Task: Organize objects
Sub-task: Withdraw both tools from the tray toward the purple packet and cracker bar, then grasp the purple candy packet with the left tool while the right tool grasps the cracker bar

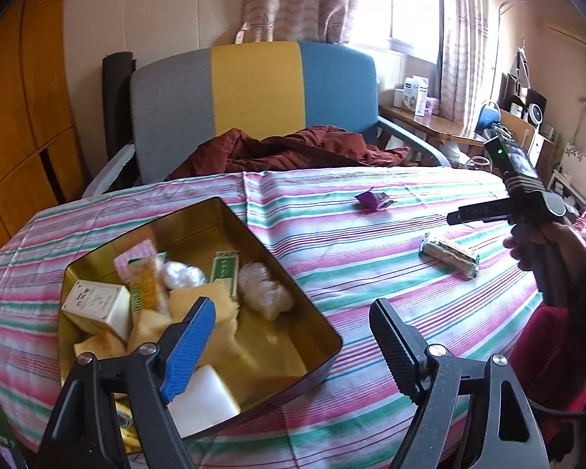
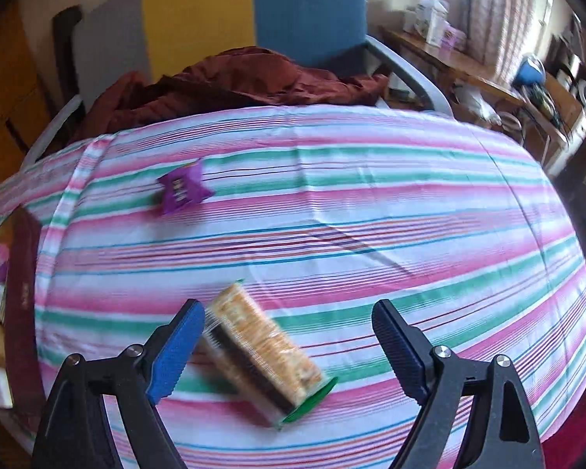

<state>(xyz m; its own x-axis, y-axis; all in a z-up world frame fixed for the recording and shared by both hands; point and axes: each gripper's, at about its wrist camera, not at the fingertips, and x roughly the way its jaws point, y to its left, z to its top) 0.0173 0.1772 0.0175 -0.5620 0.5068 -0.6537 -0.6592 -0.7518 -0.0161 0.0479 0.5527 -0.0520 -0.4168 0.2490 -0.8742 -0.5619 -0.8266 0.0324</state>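
Observation:
An open tin (image 1: pixel 199 211) with a gold inside stands on the striped cloth and holds several wrapped snacks, a small white carton (image 1: pixel 97 305) and a white block (image 1: pixel 203 398). My left gripper (image 1: pixel 293 308) hangs open over the tin's right corner, with nothing between its fingers. A wrapped biscuit pack (image 2: pixel 261 351) lies on the cloth between the fingers of my open right gripper (image 2: pixel 289 306), close to the blue left finger (image 2: pixel 175 348) and untouched by the pads. A purple packet (image 2: pixel 183 191) lies farther back. Both also show in the left wrist view: the pack (image 1: pixel 449 255) and the packet (image 1: pixel 375 199).
A striped cloth (image 2: pixel 371 234) covers the table. A grey, yellow and blue chair (image 1: pixel 254 90) with a dark red garment (image 1: pixel 293 152) stands behind it. A hand (image 1: pixel 547 242) holds the other gripper's handle at the right. Cluttered wooden furniture (image 1: pixel 429 121) lines the far right.

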